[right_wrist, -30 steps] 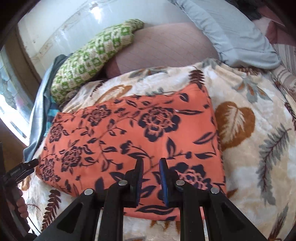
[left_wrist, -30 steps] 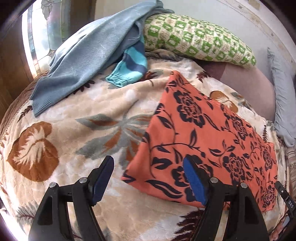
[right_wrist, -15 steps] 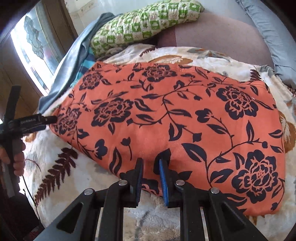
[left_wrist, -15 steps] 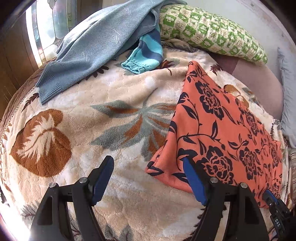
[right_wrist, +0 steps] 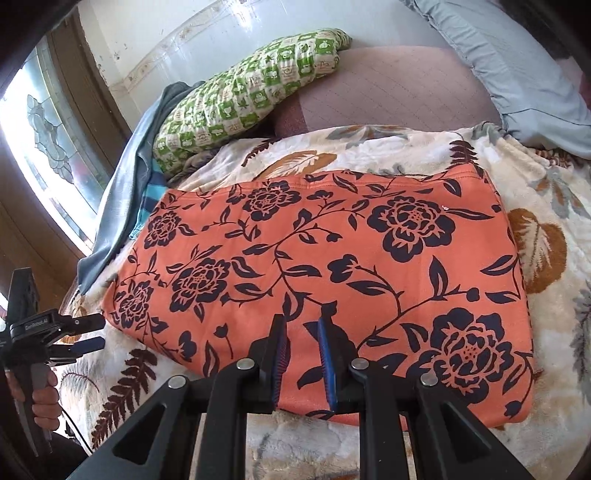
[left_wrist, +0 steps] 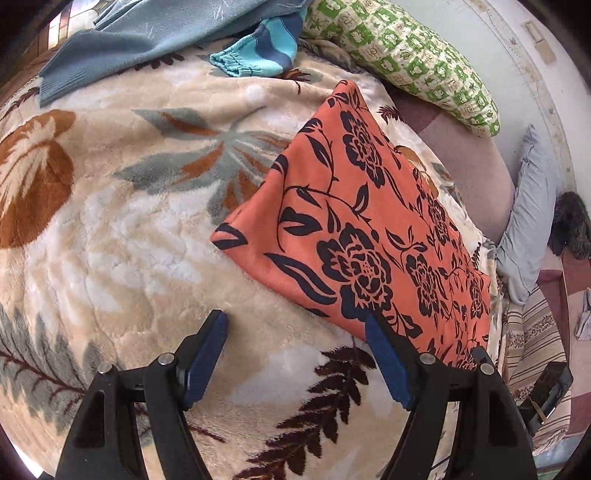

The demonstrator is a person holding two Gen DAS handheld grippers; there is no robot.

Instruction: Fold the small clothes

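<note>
An orange garment with dark blue flowers (right_wrist: 332, 266) lies folded flat as a rectangle on the floral blanket (right_wrist: 546, 184). It also shows in the left wrist view (left_wrist: 362, 229). My left gripper (left_wrist: 295, 332) is open and empty, just off the garment's near left corner; it also shows in the right wrist view (right_wrist: 88, 332). My right gripper (right_wrist: 301, 332) hovers over the garment's near edge, its jaws a narrow gap apart with nothing between them.
A blue-grey sweater (left_wrist: 155, 29) and a striped turquoise garment (left_wrist: 258, 51) lie at the blanket's far left. A green patterned pillow (right_wrist: 243, 92), a mauve cushion (right_wrist: 388, 85) and a pale blue pillow (right_wrist: 509, 62) line the wall. A window (right_wrist: 40, 129) is at left.
The left gripper has drawn back off the garment's corner, still open. The right gripper has pulled back slightly along the near edge, its narrow gap a little wider. The garment stays flat.
</note>
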